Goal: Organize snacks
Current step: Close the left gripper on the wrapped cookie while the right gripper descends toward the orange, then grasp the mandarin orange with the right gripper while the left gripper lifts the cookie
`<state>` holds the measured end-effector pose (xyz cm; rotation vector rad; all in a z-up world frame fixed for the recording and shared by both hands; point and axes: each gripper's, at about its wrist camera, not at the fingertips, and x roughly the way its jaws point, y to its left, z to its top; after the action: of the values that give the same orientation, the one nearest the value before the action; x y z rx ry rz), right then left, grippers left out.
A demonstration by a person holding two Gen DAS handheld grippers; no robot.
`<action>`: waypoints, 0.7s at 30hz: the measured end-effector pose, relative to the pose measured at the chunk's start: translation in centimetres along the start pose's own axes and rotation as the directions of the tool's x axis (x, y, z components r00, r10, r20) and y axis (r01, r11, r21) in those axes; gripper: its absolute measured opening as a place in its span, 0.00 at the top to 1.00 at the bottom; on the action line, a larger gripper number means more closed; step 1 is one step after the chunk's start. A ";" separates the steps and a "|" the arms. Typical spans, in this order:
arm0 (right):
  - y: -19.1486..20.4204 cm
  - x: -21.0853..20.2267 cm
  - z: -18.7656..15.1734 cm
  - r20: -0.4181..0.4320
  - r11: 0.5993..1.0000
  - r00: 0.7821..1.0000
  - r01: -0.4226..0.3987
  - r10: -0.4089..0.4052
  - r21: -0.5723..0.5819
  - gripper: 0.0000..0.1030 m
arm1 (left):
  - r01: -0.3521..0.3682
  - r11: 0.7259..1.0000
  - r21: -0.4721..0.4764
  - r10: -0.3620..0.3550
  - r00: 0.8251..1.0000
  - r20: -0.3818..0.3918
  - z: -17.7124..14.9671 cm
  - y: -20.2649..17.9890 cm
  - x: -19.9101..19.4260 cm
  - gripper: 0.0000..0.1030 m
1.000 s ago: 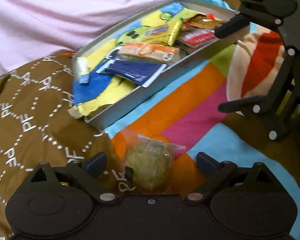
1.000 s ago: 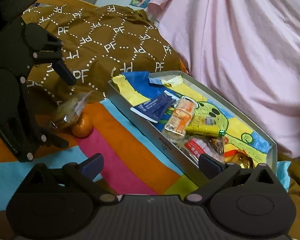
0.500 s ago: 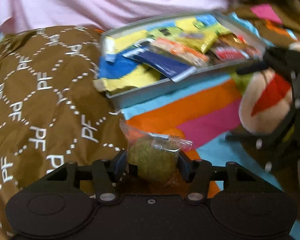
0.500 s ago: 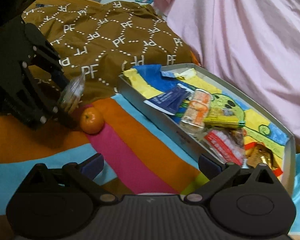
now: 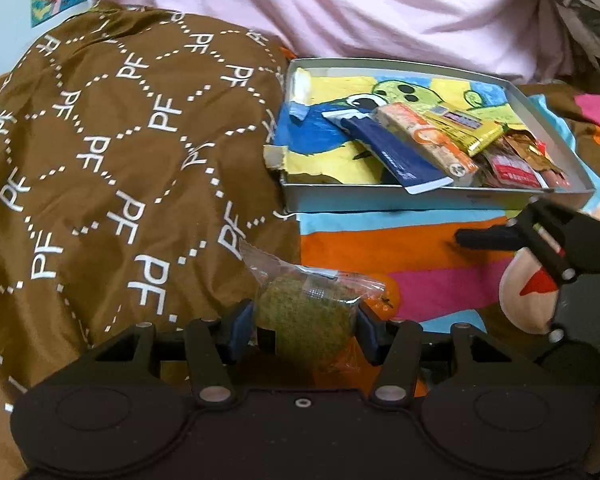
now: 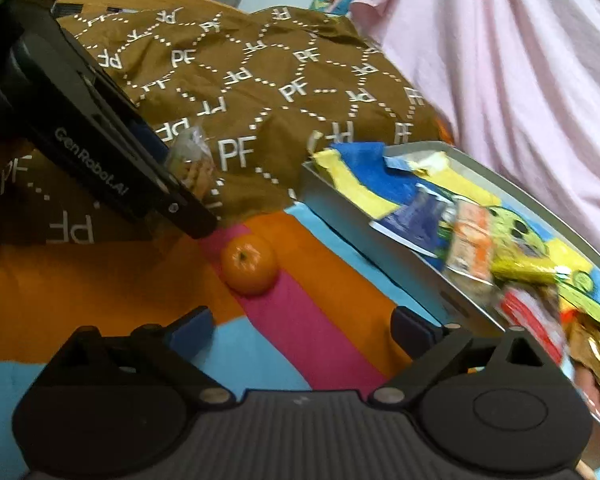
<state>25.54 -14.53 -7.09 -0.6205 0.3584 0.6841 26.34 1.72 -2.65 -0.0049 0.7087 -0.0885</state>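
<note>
- Left wrist view: the left gripper has its jaws closed on a wrapped green snack, clamped between the blue pads with the clear wrapper sticking out above.
- Same view: the grey tray lies ahead on the striped bedspread, already holding a navy packet, an orange-and-white bar, a yellow packet and a red packet, all piled toward its right end; the left half of its cartoon lining is bare.
- Same view: the right gripper shows at the right edge, near the tray's front wall.
- Right wrist view: the right gripper has its jaws wide apart and nothing between them.
- Same view: a small orange sits loose on the bedspread, apart from the tray and just ahead of those open jaws; the wrapped snack hangs in the left gripper above the brown quilt.
- Judgement: the task looks well along, several snacks being stowed. What seems left is to carry the held snack into the tray, then deal with the orange.
</note>
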 end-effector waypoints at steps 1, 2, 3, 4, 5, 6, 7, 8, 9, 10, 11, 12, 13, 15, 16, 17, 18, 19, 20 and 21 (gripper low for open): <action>0.2 0.3 0.2 -0.001 1.000 1.000 -0.010 0.010 -0.006 0.10 | -0.002 1.000 -0.013 0.002 1.000 0.002 0.1 0.1 0.0 0.46; 0.3 0.6 0.5 0.003 1.000 1.000 -0.016 0.016 -0.011 0.11 | -0.003 1.000 -0.026 0.003 1.000 0.005 0.1 0.3 0.0 0.46; 0.4 0.9 0.7 0.006 1.000 1.000 -0.022 0.023 -0.018 0.12 | -0.002 0.999 -0.037 0.003 1.000 0.007 0.1 0.4 0.0 0.46; 0.5 1.2 0.9 0.006 0.999 1.000 -0.027 0.027 -0.020 0.13 | -0.001 0.999 -0.048 0.001 1.000 0.008 0.1 0.5 0.0 0.46; 0.5 1.5 1.1 0.006 0.999 0.999 -0.032 0.032 -0.018 0.15 | 0.000 0.999 -0.053 0.000 1.000 0.009 0.1 0.6 0.0 0.46; 0.5 1.8 1.3 0.006 0.999 0.999 -0.038 0.038 -0.008 0.17 | 0.001 0.999 -0.054 0.000 1.000 0.009 0.1 0.6 0.0 0.46; 0.5 2.0 1.5 0.006 0.999 0.999 -0.045 0.045 0.002 0.20 | 0.001 0.999 -0.053 -0.001 1.000 0.009 0.1 0.6 0.1 0.46; 0.6 2.2 1.7 0.007 0.999 0.999 -0.052 0.052 0.010 0.20 | 0.002 0.999 -0.051 -0.001 1.000 0.009 0.1 0.6 0.1 0.46; 0.6 2.4 1.9 0.008 0.998 0.998 -0.057 0.057 0.011 0.22 | 0.002 0.999 -0.051 -0.001 1.000 0.010 0.1 0.6 0.1 0.46; 0.8 2.6 2.0 0.010 0.998 0.998 -0.061 0.061 0.011 0.24 | 0.002 0.999 -0.051 -0.002 1.000 0.009 0.1 0.7 0.1 0.46; 1.0 2.7 2.1 0.013 0.998 0.998 -0.066 0.066 0.013 0.24 | 0.002 0.999 -0.051 -0.002 1.000 0.007 0.2 0.6 0.1 0.46; 1.1 2.8 2.2 0.014 0.998 0.998 -0.069 0.069 0.012 0.25 | 0.001 0.999 -0.051 -0.001 1.000 0.006 0.2 0.6 0.2 0.46; 1.2 2.9 2.2 0.017 0.997 0.997 -0.073 0.073 0.009 0.26 | 0.000 0.999 -0.051 0.001 1.000 0.006 0.2 0.6 0.2 0.46; 1.3 3.0 2.2 0.019 0.997 0.997 -0.081 0.081 0.011 0.28 | -0.004 0.999 -0.049 0.004 1.000 0.005 0.2 0.6 0.3 0.46; 1.3 2.9 2.2 0.020 0.996 0.996 -0.083 0.083 0.015 0.29 | -0.006 0.999 -0.048 0.006 1.000 0.005 0.1 0.5 0.3 0.46; 1.3 2.9 2.1 0.022 0.996 0.996 -0.088 0.087 0.020 0.30 | -0.008 0.999 -0.047 0.008 1.000 0.005 0.1 0.5 0.3 0.46; 1.2 2.9 2.1 0.022 0.995 0.995 -0.093 0.093 0.026 0.32 | -0.011 0.999 -0.045 0.011 1.000 0.004 0.1 0.5 0.4 0.46; 1.2 3.0 2.1 0.023 0.995 0.995 -0.096 0.095 0.031 0.35 | -0.013 0.999 -0.044 0.013 1.000 0.004 0.1 0.5 0.4 0.46; 1.2 3.0 2.1 0.022 0.995 0.995 -0.099 0.099 0.033 0.37 | -0.015 0.999 -0.044 0.015 1.000 0.005 0.1 0.4 0.5 0.46; 1.2 3.0 2.2 0.021 0.994 0.994 -0.106 0.105 0.036 0.43 | -0.017 0.999 -0.044 0.017 1.000 0.004 0.1 0.4 0.5 0.46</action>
<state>27.09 -11.02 -7.40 -0.5624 0.3871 0.7821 26.83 2.08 -2.88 -0.0410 0.7057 -0.0568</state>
